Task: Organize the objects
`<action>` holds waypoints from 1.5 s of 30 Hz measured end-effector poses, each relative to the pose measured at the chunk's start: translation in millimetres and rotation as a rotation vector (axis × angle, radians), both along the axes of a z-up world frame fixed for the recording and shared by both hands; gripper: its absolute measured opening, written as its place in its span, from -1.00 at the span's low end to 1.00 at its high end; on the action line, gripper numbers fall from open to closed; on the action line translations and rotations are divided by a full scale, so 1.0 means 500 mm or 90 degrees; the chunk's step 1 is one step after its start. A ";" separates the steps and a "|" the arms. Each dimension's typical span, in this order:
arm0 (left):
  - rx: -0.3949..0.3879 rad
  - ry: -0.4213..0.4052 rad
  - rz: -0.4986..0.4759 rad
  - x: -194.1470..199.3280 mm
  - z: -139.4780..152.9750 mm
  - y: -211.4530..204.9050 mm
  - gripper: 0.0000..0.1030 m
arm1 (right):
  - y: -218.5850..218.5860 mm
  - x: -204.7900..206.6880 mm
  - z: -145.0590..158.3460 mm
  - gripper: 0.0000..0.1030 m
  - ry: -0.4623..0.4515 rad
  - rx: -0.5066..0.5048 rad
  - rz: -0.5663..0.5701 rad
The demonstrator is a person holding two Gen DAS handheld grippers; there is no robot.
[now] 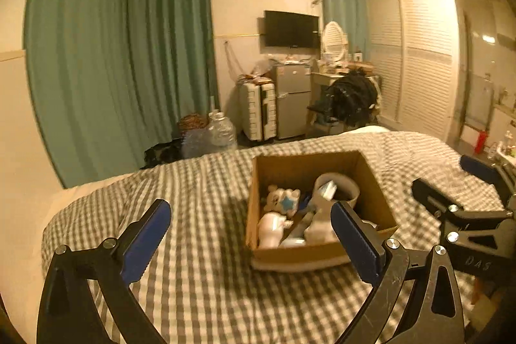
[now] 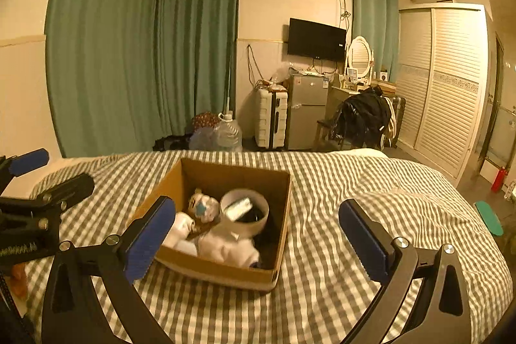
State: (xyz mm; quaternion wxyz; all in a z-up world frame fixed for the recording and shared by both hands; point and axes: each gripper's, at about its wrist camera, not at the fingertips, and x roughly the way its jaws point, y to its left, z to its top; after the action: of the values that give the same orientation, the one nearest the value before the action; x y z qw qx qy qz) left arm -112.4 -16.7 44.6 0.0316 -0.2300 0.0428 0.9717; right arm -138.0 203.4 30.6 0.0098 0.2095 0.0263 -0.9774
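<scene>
Blue-padded fingers of the left gripper [image 1: 251, 234] stand spread wide above the bed, holding nothing; its right finger overlaps the near right corner of the cardboard box [image 1: 283, 255] in the left wrist view. Alongside, the right gripper [image 2: 258, 236] is spread just as wide and empty, its left finger overlapping the box's near left wall in its own view. Each gripper shows at the edge of the other's picture, so the two hang side by side with the box ahead between them.

The open box sits on the grey-and-white checked bedspread [image 2: 354, 189], roughly mid-bed. Inside it lie a wide roll of tape [image 2: 244, 211] with something pale and dark tucked in its hole, a small plush toy [image 1: 282, 199] with a blue patch, and several white soft items [image 2: 229, 247] at the near side; what they are I cannot make out.

Past the foot of the bed, a large water jug [image 2: 228, 134] stands on the floor by the green curtains [image 2: 145, 47]. Further right are a white suitcase [image 2: 271, 118], a small grey fridge [image 2: 306, 115] under a wall-mounted television [image 2: 316, 39], a chair draped in black clothing [image 2: 364, 115], and a white louvred wardrobe [image 2: 441, 86].
</scene>
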 end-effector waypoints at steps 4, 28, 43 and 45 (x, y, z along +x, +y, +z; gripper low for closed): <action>0.015 -0.018 0.006 0.005 -0.028 -0.014 0.98 | -0.001 0.017 -0.027 0.98 -0.003 0.009 -0.009; 0.035 -0.018 0.025 0.018 -0.027 -0.029 0.99 | -0.001 0.033 -0.037 0.98 0.013 0.025 -0.024; -0.004 -0.015 0.039 0.018 -0.028 -0.017 1.00 | -0.005 0.033 -0.040 0.98 0.009 0.028 -0.022; -0.002 -0.016 0.038 0.019 -0.029 -0.019 1.00 | -0.006 0.032 -0.041 0.98 0.008 0.029 -0.022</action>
State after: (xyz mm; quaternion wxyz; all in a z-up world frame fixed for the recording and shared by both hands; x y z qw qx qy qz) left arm -102.8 -26.1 30.3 0.0025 -0.2432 0.0368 0.9693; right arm -122.0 200.7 10.1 -0.0119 0.2040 0.0448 -0.9779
